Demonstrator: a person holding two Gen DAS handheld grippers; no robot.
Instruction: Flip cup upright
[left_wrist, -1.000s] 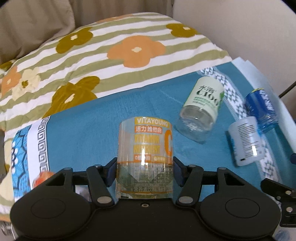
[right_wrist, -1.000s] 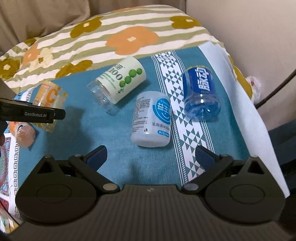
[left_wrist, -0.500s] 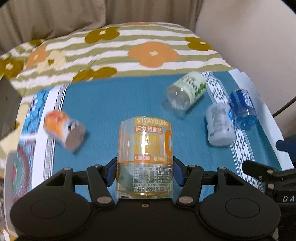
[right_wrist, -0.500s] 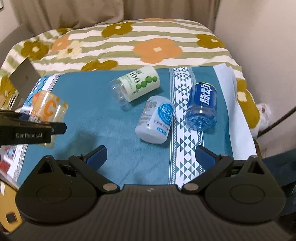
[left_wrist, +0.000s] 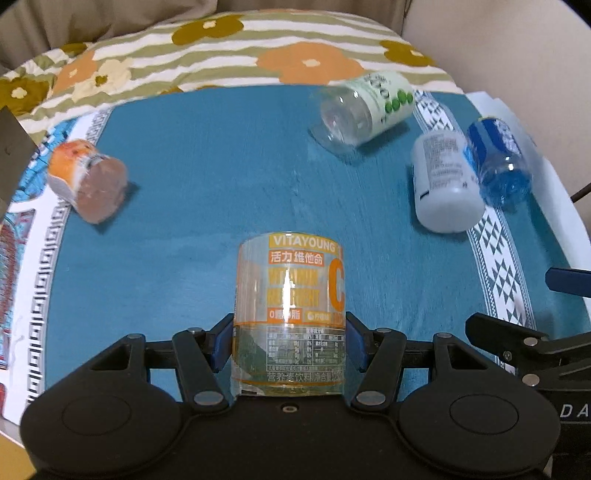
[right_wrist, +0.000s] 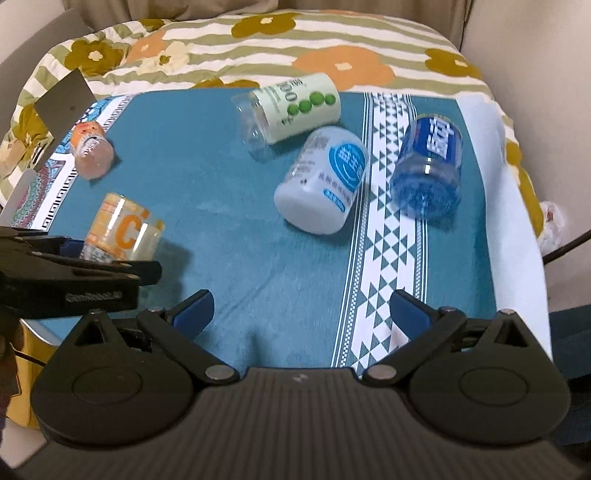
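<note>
Carrying the clamped cup back from the cloth's left edge toward its middle

The left gripper (left_wrist: 290, 345) had kept its blue pads pinched on both sides of the clear orange-label cup (left_wrist: 290, 314); across the last second the view swung from the cloth's left border to a squarer look at the teal cloth (left_wrist: 221, 155). The cup's "VITAYOUNG" label read right way up in the left view, while the right view showed it tilted above the cloth at 9 o'clock (right_wrist: 122, 232); whether it touched the cloth, I could not tell. My guess: the flip was nearly done, with setting down and release left. The right gripper (right_wrist: 301, 312) stayed spread wide and empty. Four other cups lay on their sides: peach (left_wrist: 86, 181) at 10 o'clock, green-dot (left_wrist: 364, 110), white (left_wrist: 445, 184) and blue (left_wrist: 498, 162) toward 2 o'clock.
</note>
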